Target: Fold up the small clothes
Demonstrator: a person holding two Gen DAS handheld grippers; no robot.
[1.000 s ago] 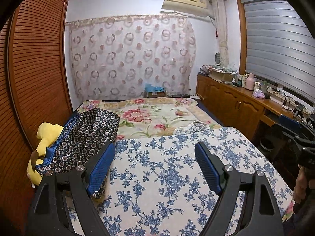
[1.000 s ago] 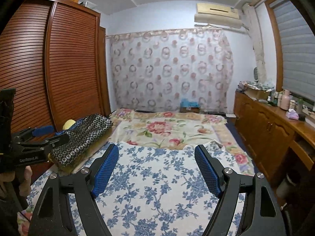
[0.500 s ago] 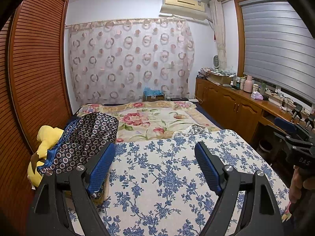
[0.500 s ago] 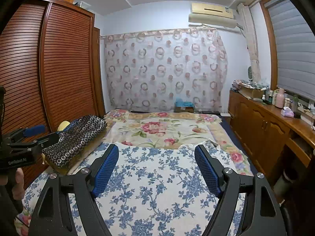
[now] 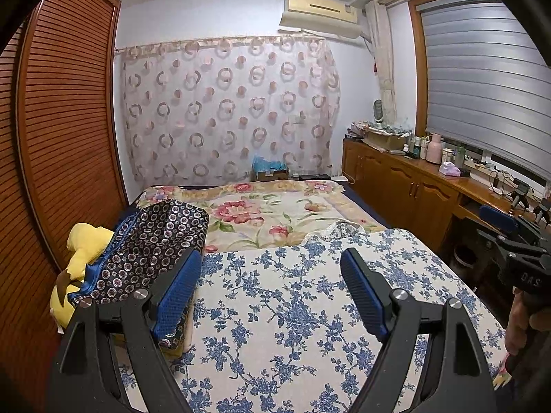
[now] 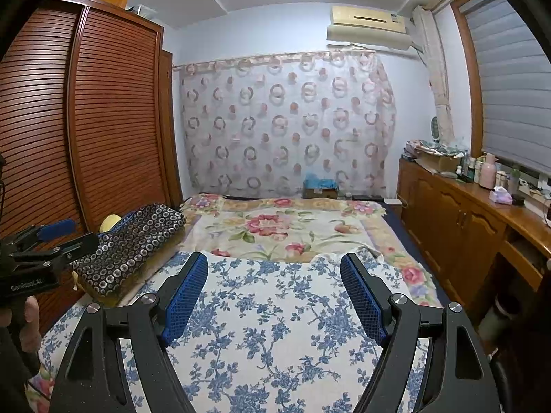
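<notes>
Jaws stand wide and empty on the left gripper and right gripper, both above the blue-flowered white cloth spread flat across the bed's near end, untouched below them.

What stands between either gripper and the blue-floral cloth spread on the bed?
Nothing visible. The left gripper and right gripper hang open above the blue-floral cloth, with bare fabric ahead. The dark ring-patterned bundle lies beside its left edge, out of the way.
</notes>
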